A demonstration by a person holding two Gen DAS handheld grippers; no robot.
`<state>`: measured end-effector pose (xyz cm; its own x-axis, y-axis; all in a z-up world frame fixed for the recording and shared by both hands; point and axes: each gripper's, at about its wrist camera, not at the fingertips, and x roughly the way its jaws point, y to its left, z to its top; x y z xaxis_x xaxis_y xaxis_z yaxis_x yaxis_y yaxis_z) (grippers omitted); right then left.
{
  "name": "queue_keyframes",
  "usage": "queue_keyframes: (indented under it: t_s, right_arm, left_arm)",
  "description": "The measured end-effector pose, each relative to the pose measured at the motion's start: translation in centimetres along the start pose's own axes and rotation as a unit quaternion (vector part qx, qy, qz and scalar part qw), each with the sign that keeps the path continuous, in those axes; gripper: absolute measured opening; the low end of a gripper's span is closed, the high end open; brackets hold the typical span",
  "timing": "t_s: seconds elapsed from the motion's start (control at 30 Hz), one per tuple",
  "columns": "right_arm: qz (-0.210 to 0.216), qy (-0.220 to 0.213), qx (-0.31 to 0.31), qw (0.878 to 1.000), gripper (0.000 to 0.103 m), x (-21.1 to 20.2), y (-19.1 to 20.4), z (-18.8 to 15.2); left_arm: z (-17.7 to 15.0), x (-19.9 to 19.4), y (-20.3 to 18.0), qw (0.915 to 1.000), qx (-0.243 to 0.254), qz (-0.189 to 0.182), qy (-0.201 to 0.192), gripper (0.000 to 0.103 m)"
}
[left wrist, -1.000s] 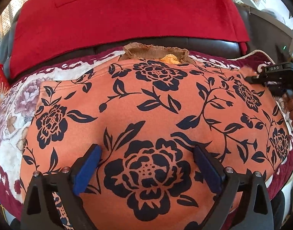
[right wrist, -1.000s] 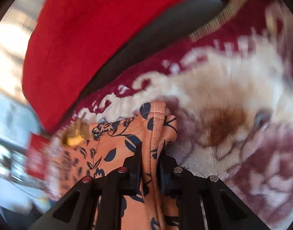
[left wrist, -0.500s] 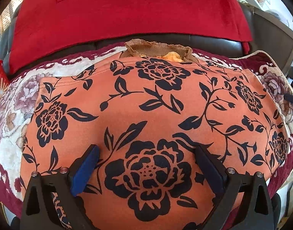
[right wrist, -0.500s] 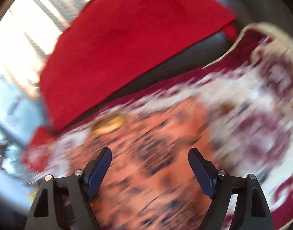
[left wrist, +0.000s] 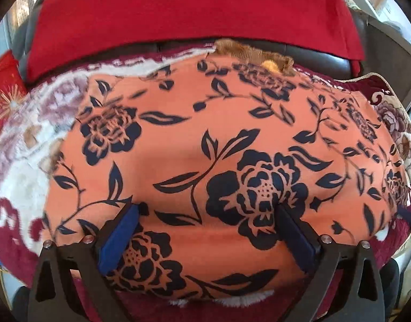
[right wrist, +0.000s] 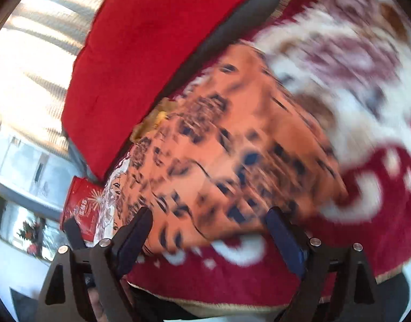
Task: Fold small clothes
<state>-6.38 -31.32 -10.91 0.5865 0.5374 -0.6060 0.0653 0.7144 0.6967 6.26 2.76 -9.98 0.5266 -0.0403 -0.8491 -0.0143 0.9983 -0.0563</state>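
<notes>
Orange cotton garment with navy floral print (left wrist: 205, 139) lies flat on the maroon-and-cream plush blanket (left wrist: 22, 166). Left tool (left wrist: 208, 230) spread wide above it, released. Right tool (right wrist: 208, 230) has just been opening, nothing between its pads

Both wrist views close above the orange floral garment (left wrist: 205, 139), right one seemingly rolled, blurred.

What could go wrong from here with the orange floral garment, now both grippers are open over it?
The orange floral garment lies loose on the plush blanket; neither the left gripper nor the right gripper, whose fingers have just been opening, holds it. A low grasp might pinch blanket pile along with the cloth. The brown ribbed piece peeking from the far edge could slip out or bunch in the next fold.
</notes>
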Motion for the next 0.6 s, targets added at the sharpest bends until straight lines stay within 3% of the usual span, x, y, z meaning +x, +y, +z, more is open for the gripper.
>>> queue_keyframes:
  t_s: [0.17, 0.37, 0.47, 0.5, 0.6]
  right_arm:
    - [0.023, -0.037, 0.078, 0.996, 0.089, -2.0, -3.9, -1.2]
    - [0.057, -0.062, 0.138, 0.987, 0.09, -1.3, -5.9, 1.4]
    - [0.071, -0.091, 0.138, 0.984, 0.074, -1.6, -5.4, 2.6]
    - [0.072, -0.1, 0.128, 0.984, 0.06, -1.7, -5.0, 2.9]
    - [0.039, -0.095, 0.11, 0.989, 0.059, -0.9, -4.7, 3.1]
  left_arm:
    - [1.4, -1.8, -0.7, 0.9996, -0.008, -0.003, -0.027, 0.101]
    - [2.0, -1.5, -1.9, 0.9996, -0.017, -0.012, -0.021, 0.101]
    - [2.3, -2.2, -2.9, 0.9992, -0.016, -0.015, -0.034, 0.101]
    - [2.5, -2.3, -3.1, 0.9991, -0.013, -0.016, -0.038, 0.101]
    - [2.7, -2.1, -3.5, 0.9991, -0.006, -0.007, -0.042, 0.101]
